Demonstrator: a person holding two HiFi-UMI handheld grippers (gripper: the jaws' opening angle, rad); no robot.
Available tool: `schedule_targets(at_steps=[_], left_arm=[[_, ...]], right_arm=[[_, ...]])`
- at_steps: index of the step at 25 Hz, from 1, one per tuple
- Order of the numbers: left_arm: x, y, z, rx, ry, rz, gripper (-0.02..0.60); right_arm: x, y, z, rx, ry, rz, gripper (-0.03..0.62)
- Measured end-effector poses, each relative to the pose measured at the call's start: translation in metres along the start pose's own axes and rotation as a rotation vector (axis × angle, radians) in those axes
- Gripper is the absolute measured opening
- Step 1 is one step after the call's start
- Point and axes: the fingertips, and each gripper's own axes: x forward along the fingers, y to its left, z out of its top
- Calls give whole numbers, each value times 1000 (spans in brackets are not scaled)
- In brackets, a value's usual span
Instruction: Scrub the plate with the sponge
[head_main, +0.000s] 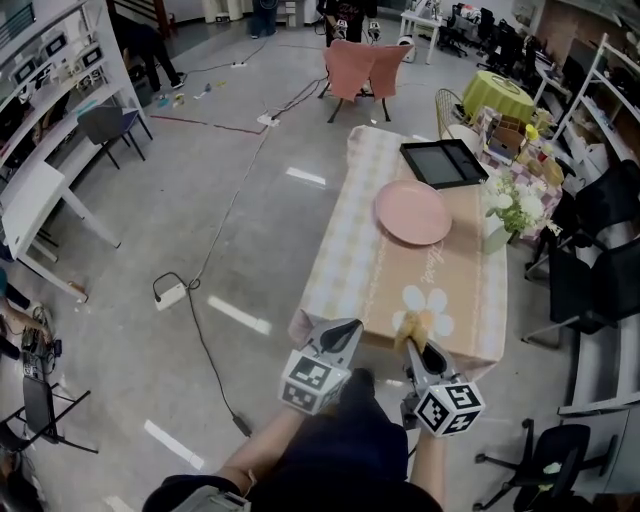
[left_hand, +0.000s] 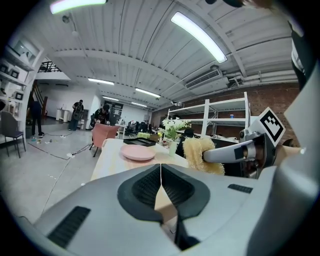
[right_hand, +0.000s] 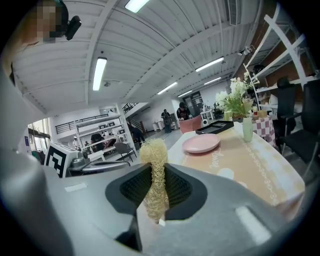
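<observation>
Plate (head_main: 412, 212) sits loose on the table (head_main: 352, 262), well ahead of both grippers; scrubbing might shove it toward the vase (head_main: 495, 238). Left gripper (head_main: 345, 330), jaws together and empty, steadies nothing. Right gripper (head_main: 420, 350) pinches the sponge (head_main: 411, 325) narrowly, so it could slip free.

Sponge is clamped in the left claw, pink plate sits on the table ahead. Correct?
Not quite: the sponge is clamped in the right claw, as the right gripper view shows. The left claw is shut with nothing in it. The pink plate does sit on the table ahead.
</observation>
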Motion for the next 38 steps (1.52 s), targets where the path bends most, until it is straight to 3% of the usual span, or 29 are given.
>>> schedule_targets(at_steps=[11, 38], left_arm=[[16, 17, 6, -18, 24, 26, 12], [163, 76, 58, -32, 47, 77, 14]], right_arm=[[19, -13, 16, -21, 9, 4, 71], [135, -119, 100, -32, 20, 63, 69]])
